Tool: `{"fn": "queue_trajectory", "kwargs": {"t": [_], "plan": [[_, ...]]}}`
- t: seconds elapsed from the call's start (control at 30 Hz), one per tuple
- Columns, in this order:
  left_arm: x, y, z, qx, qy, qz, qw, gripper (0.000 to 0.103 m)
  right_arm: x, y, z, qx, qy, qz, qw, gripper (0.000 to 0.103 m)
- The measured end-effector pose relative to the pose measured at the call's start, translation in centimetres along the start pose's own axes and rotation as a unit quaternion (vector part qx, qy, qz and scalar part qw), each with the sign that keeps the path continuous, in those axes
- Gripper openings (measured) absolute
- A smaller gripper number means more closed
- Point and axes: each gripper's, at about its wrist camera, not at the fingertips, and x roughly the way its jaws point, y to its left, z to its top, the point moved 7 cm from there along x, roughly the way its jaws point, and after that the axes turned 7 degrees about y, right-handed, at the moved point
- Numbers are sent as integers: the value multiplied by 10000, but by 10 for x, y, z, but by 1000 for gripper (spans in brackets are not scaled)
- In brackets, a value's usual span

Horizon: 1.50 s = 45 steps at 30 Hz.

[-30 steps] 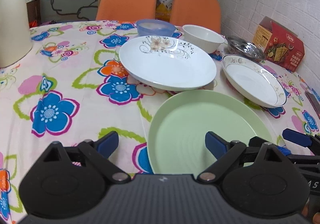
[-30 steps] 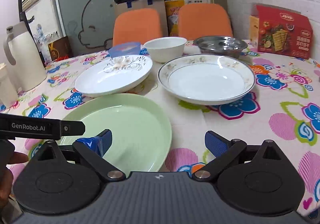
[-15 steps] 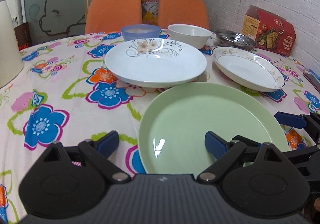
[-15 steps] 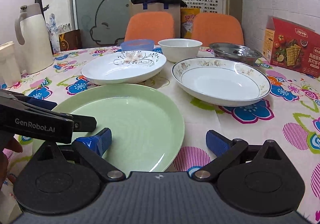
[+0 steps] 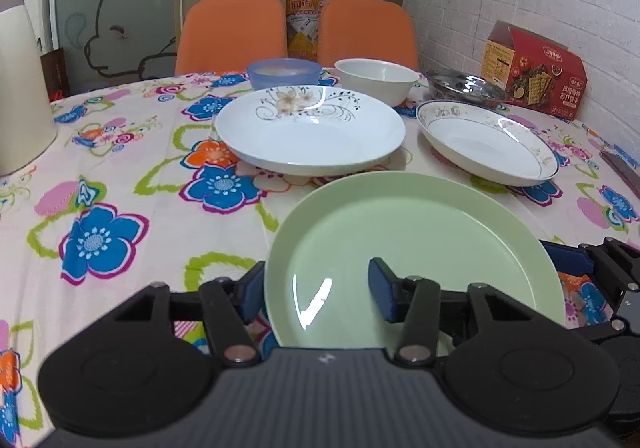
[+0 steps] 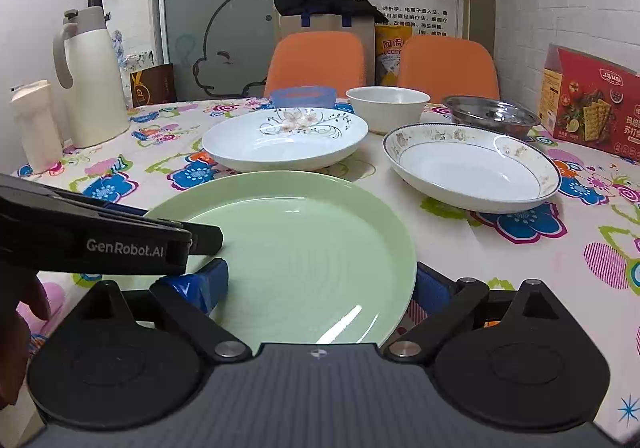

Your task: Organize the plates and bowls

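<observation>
The green plate [image 5: 400, 248] lies at the worktop's [image 5: 120, 167] near edge. Both the left claw [image 5: 316, 290] and the right claw [image 6: 320, 288] are open around its rim. Squeeze gently, then lift it flat.

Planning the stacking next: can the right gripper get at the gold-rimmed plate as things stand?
Probably yes. The right gripper is open, straddling the green plate's near edge; the gold-rimmed plate lies ahead to its right on bare tablecloth, with nothing between.
</observation>
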Motion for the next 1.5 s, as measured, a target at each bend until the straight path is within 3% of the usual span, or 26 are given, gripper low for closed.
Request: {"fn": "queue_trajectory", "kwargs": {"t": [0.1,0.4,0.67,0.7,0.77,0.87,0.9,1.1,1.3,1.4,1.5], "plan": [[-16,12,-1,-134,-116,60,9998,44,-6,19,5,-94,-185,36,9998,85],[-21,79,-10,-723,67,574,9957,44,25,72,16,-249,45,611,9978,85],[-11,90,-5,-702,52,679,9952,45,38,80,16,-350,242,620,9972,87],[-12,90,-6,-687,27,668,9954,46,38,81,14,-439,250,602,9969,87],[-11,91,-6,-740,84,485,9960,59,36,79,15,-425,320,746,9958,86],[-19,97,-1,-943,-28,222,9953,66,23,61,23,-10,232,1039,9943,85],[-23,99,2,-996,-108,211,9947,75,18,52,26,126,143,973,9951,85],[-30,98,8,-1042,-125,366,9938,76,12,8,16,681,166,409,9967,85],[-29,80,13,-704,53,601,9957,79,9,-7,5,714,321,174,9968,86],[-34,72,22,-562,-60,711,9959,103,10,-9,6,687,379,217,9967,86],[-39,62,32,-285,-241,752,9965,103,11,-10,8,596,450,283,9968,86]]}}
